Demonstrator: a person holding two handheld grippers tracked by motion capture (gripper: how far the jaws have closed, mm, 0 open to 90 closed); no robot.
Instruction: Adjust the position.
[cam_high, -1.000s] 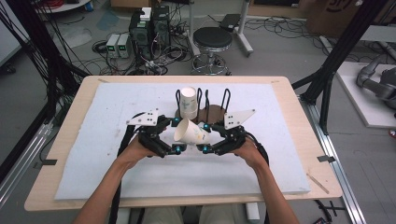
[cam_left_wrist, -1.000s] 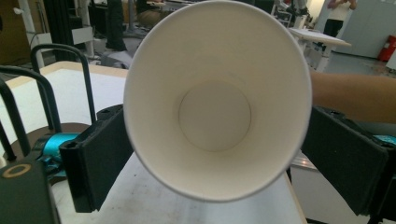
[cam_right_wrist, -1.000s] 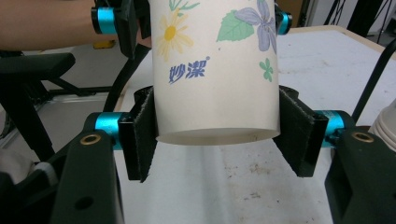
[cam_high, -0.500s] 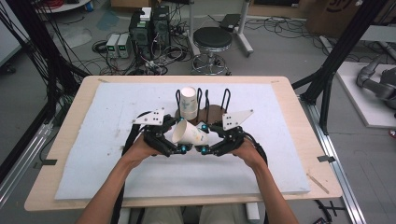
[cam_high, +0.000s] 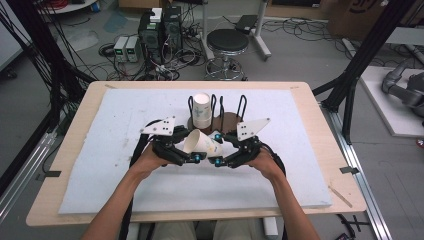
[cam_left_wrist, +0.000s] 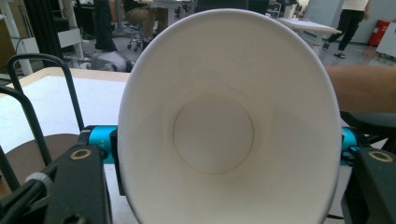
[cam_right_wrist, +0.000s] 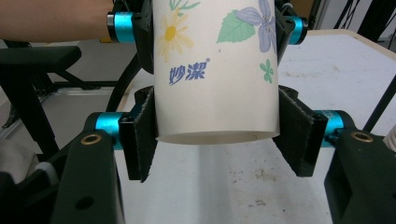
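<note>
1. Behind the held paper cup (cam_high: 201, 143), very near, stands the wire rack (cam_high: 220, 111) with an upright cup (cam_high: 202, 110); it blocks the way forward.
2. The white mat (cam_high: 115, 115) is free to the left, right and front.

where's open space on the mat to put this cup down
Free: the white mat left of the wire rack, and the patch right of it toward the table edge. Crowded: the middle, where both grippers clamp the paper cup in front of the racked cup.
</note>
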